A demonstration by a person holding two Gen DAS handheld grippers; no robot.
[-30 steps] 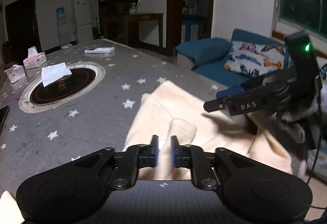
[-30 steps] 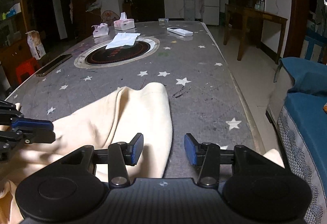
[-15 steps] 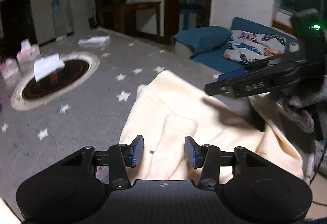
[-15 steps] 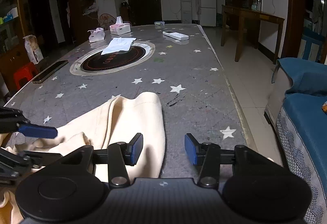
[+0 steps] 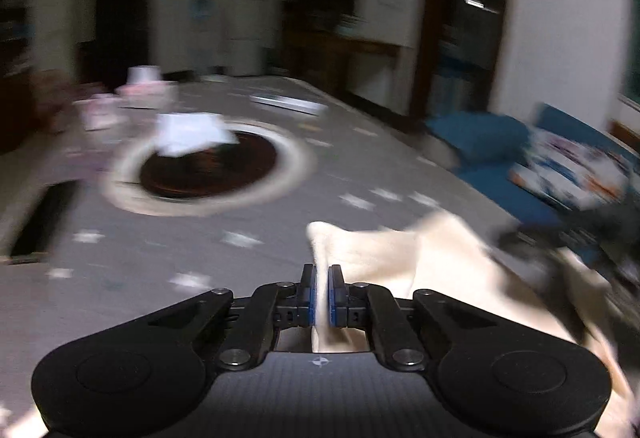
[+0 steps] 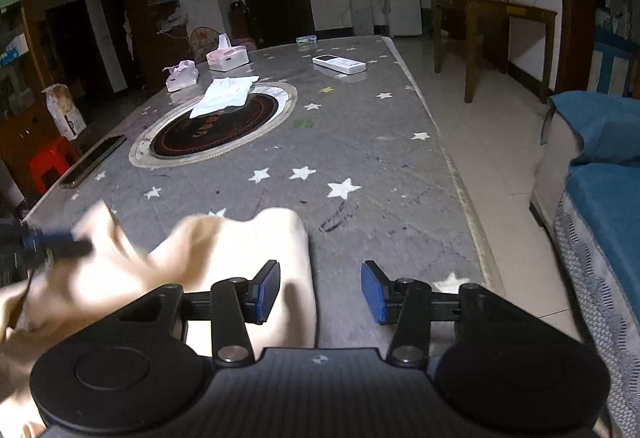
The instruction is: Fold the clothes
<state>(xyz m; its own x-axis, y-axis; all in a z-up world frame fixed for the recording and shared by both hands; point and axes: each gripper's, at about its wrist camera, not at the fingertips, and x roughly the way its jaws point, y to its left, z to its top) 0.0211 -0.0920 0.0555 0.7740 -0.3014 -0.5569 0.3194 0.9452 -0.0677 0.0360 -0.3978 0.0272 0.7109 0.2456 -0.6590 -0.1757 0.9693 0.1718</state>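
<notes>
A fold of the cream garment (lying at the table's near edge) has just been clamped by the left gripper, while the right gripper's 2 pads are held apart, gripping nothing.

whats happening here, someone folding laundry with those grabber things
Yes. A person is working a cream garment on the star-patterned table with two handheld grippers. The left gripper has just closed its jaws on a fold of the cloth and holds it pinched; its view is blurred. The right gripper is open, its left finger over the garment's right edge, gripping nothing. The garment lies bunched, not yet folded.
</notes>
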